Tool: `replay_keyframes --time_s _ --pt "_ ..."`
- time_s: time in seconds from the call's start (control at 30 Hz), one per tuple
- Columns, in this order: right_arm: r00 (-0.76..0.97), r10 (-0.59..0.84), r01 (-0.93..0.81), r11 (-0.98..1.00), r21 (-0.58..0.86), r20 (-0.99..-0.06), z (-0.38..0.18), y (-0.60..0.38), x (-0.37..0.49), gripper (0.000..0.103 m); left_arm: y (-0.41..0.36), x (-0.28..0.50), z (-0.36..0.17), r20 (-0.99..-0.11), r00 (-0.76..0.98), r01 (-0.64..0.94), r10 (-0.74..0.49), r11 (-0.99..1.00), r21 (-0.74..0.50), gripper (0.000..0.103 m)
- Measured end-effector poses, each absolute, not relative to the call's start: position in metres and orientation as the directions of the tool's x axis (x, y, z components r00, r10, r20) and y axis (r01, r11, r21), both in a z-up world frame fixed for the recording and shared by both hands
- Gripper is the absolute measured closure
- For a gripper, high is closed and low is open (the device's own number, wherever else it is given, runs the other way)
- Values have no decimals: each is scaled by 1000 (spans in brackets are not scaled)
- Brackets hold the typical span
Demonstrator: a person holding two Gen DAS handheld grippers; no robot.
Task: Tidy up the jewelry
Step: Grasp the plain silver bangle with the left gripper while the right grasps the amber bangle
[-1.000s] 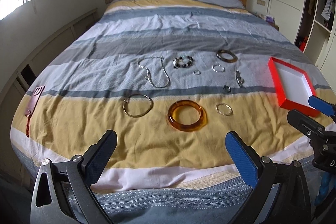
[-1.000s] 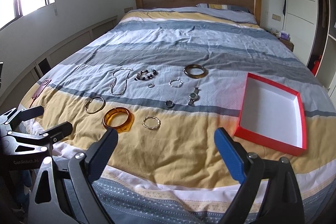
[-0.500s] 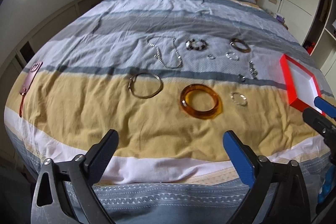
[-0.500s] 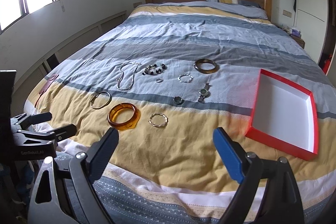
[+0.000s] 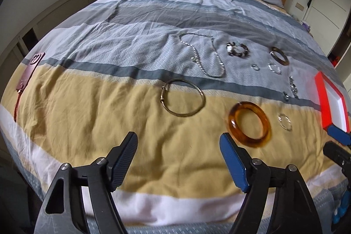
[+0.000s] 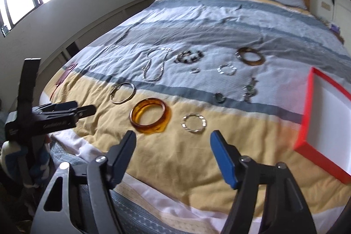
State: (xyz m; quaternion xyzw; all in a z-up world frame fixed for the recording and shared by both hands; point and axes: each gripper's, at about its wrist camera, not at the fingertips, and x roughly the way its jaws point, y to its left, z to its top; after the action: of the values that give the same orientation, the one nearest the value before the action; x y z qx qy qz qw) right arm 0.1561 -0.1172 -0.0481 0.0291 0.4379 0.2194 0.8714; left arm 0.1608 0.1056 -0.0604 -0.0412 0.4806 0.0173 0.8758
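In the left wrist view the left gripper [image 5: 177, 146] hangs over the yellow band of the bed [image 5: 92, 124]. Its fingers [image 5: 125, 152] are closing with nothing between them, and the gap is visibly narrower than a second ago, when they stood spread near the lower corners of the frame. The camera has dropped and come forward: the headboard now sits cut off at the top edge, and the jewelry looks larger. The amber bangle [image 5: 250, 124] has slid from lower centre to lower right, just beyond the blue fingertip. The thin metal hoop [image 5: 183, 98] is now at centre. The chain necklace [image 5: 204, 56], beaded bracelet [image 5: 238, 49] and brown bangle [image 5: 279, 56] lie in the upper right. The red tray [image 5: 326, 100] is partly cut off at the right edge, with the other gripper's tips below it.

In the right wrist view the right gripper [image 6: 172, 146] is likewise empty and its fingers [image 6: 221, 155] are closing, nearer together than before. The amber bangle [image 6: 150, 116] and the small twisted ring [image 6: 194, 123] now lie just above the fingertips, closer than earlier. The red tray [image 6: 307, 115] has shifted to the right edge, half out of frame. The left gripper [image 6: 87, 110] reaches in from the left edge, higher and larger than earlier. All jewelry rests on the bed where it lay; none is in the tray.
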Motion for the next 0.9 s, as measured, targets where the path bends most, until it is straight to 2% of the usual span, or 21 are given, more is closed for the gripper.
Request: replay_keyframes --time_s 0.07,0.2,0.37,0.63,0.7,0.9 --pt "503 414 -353 900 257 -759 -55 -117 162 40 112 171 -67 -851 525 -78 -14 995 -65 30" --pt "469 408 -309 906 287 -783 -73 -125 178 57 124 186 -80 -866 500 -104 -17 991 -80 35" --pt "450 403 -305 908 287 -796 -84 -123 189 59 131 198 -93 -874 485 -122 -33 987 -105 45" --pt "373 494 -392 851 349 -785 -88 -91 202 60 126 207 -99 -877 479 -122 -40 986 -112 45" --pt "359 504 -405 842 355 -785 -90 -79 210 63 134 214 -101 -878 478 -143 -32 983 -114 45" --pt "349 423 -407 872 271 -836 -108 -55 243 67 149 243 -115 -892 452 -170 -9 981 -96 56"
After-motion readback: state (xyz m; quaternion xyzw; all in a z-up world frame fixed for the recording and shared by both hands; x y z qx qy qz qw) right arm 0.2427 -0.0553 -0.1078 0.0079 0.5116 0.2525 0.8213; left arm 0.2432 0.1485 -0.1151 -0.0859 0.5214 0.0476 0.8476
